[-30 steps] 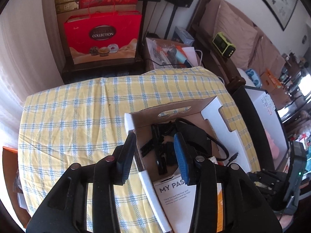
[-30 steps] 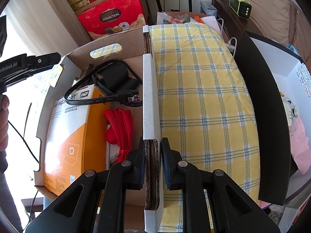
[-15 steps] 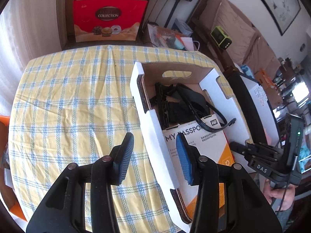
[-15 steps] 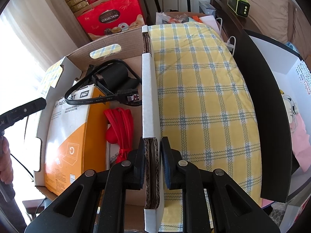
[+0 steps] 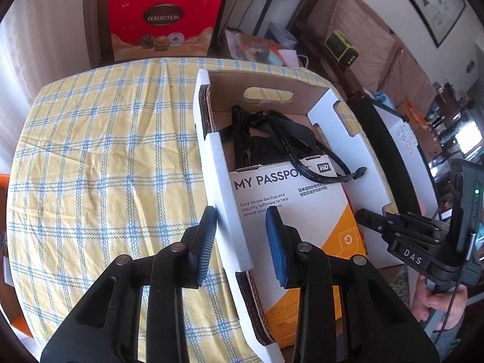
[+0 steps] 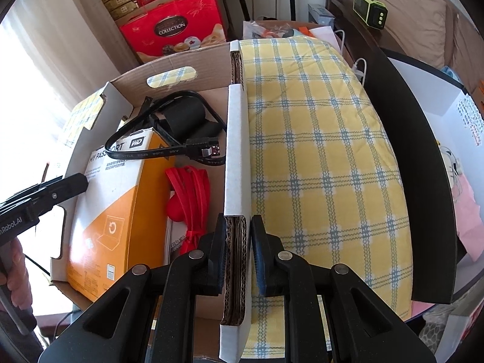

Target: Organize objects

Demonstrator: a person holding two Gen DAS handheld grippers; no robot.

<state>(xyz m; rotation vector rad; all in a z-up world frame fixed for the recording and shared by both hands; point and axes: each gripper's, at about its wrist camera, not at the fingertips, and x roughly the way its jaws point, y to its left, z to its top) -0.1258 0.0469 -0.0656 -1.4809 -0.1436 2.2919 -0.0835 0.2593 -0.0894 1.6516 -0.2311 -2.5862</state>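
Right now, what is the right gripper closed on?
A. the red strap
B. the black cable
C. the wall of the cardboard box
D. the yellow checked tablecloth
C: in the right wrist view the right gripper has its two pads pressed on either side of the corrugated wall of the cardboard box, while the black cable and the red strap lie untouched inside.

Yellow-and-blue checked tablecloth [image 5: 106, 166], white cardboard box [image 5: 224, 187], red strap [image 6: 193, 193], black cable [image 6: 169, 151].
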